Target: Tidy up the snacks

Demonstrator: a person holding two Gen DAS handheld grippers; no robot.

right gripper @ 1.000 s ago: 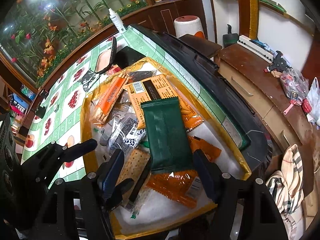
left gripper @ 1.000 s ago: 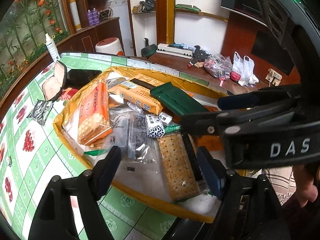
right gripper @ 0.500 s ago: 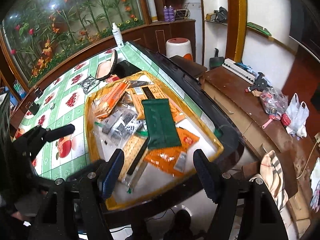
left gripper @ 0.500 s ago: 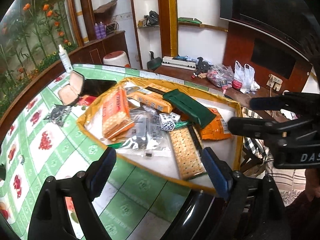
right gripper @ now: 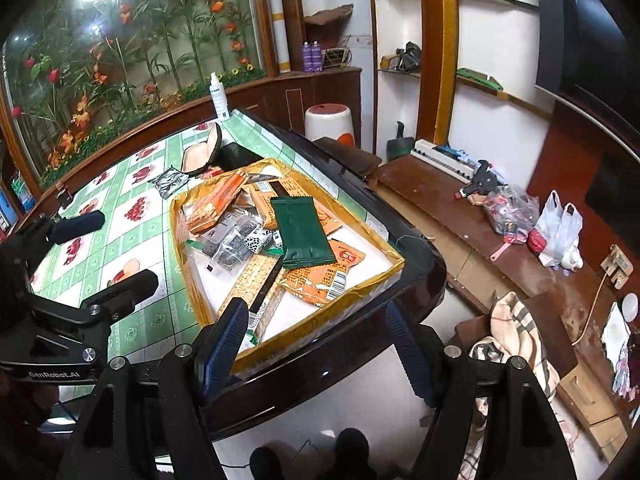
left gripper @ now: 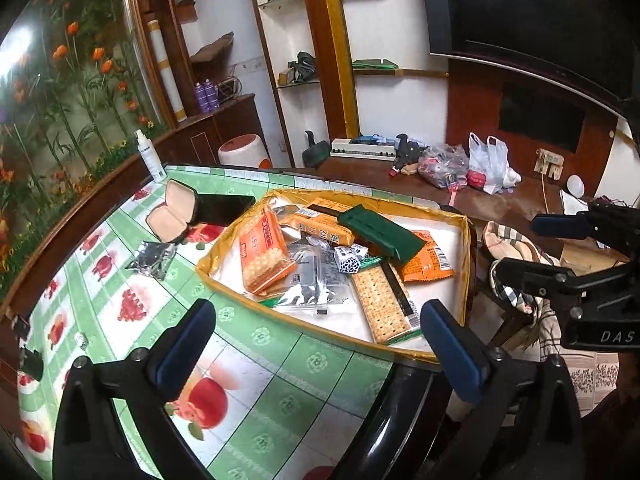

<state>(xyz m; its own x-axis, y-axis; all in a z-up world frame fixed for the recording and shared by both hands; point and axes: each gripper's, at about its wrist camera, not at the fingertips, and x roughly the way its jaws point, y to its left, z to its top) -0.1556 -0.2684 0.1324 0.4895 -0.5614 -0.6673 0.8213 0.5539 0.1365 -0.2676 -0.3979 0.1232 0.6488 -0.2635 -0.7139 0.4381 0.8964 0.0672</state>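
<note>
Left gripper [left gripper: 316,336] jaws just opened wide, empty; right gripper [right gripper: 312,332] jaws apart, empty.

Bright glare at upper left, dim right side, strong fisheye curvature, dark corners.

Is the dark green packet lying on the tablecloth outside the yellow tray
No, the dark green packet lies inside the yellow tray, on top of the orange snack packs.

A lived-in family home, probably its sitting room.
A fruit-print tablecloth [left gripper: 120,304], a flower mural [right gripper: 120,52], wall shelves [right gripper: 476,76], plastic shopping bags [right gripper: 558,224] on a worn sideboard [right gripper: 460,216], and a dark screen [left gripper: 520,12], likely a television.
</note>
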